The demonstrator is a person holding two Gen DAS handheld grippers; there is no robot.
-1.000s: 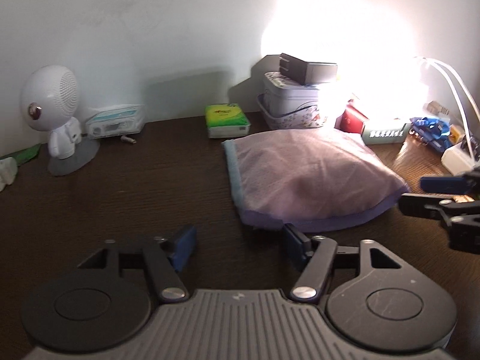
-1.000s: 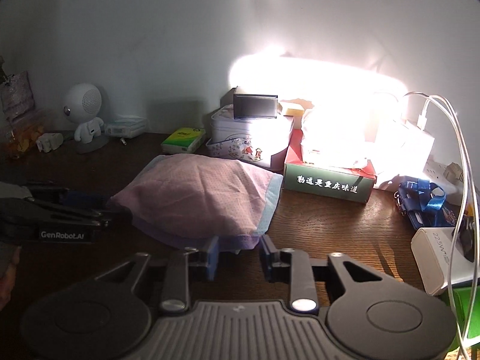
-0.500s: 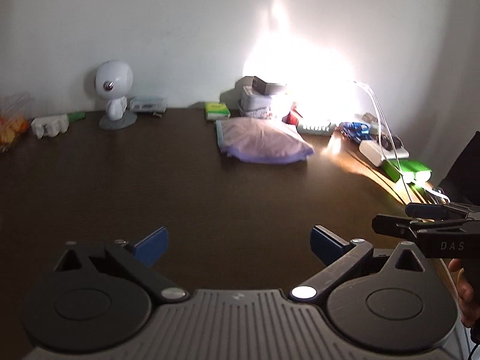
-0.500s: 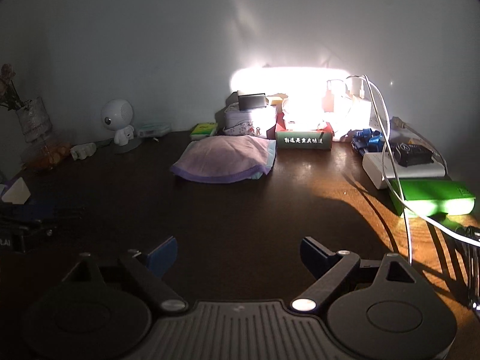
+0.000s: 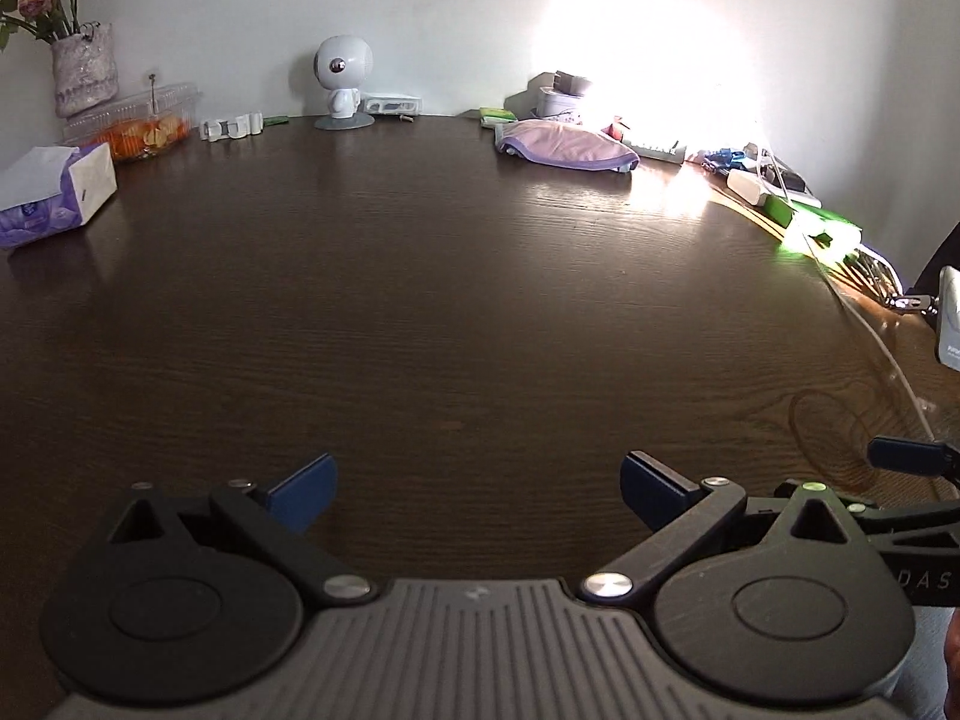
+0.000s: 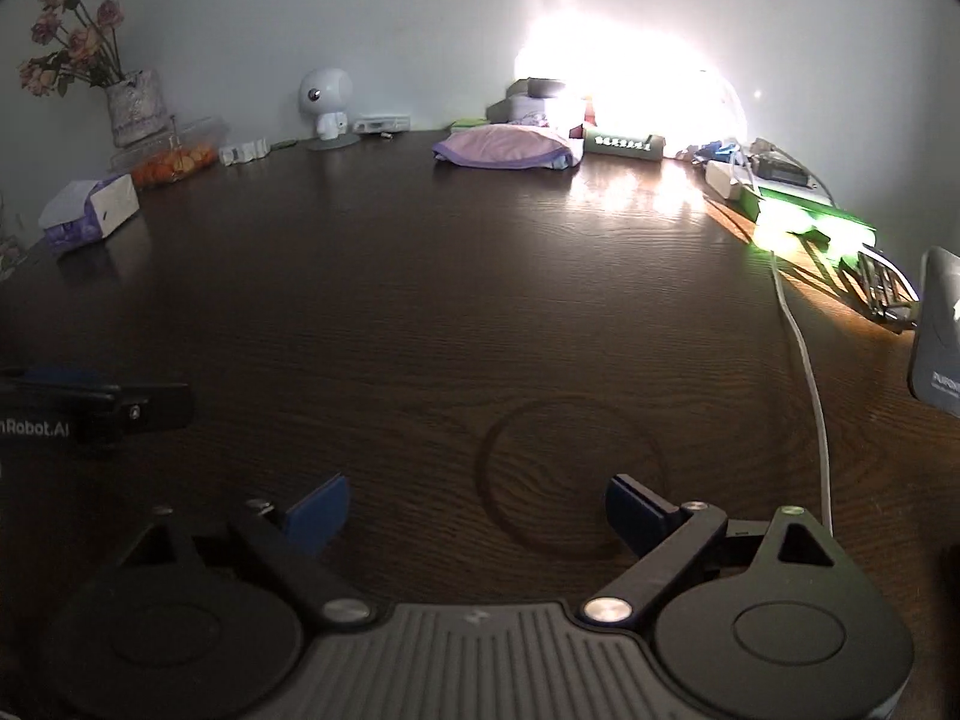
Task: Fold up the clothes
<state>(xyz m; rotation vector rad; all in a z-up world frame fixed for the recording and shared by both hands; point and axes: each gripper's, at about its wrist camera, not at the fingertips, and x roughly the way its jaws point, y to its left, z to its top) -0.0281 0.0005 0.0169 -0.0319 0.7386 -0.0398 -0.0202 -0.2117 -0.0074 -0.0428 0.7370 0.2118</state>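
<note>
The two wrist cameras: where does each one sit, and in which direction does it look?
Left wrist: sits on the left claw, looks forward and down across the dark table to the folded garment by the far wall; own open fingers show, and the right claw's finger at right.
Right wrist: sits on the right claw, same direction; own open fingers show, the left claw's finger at left.
Shared: table, garment, white robot figure, flower vase, green box.
</note>
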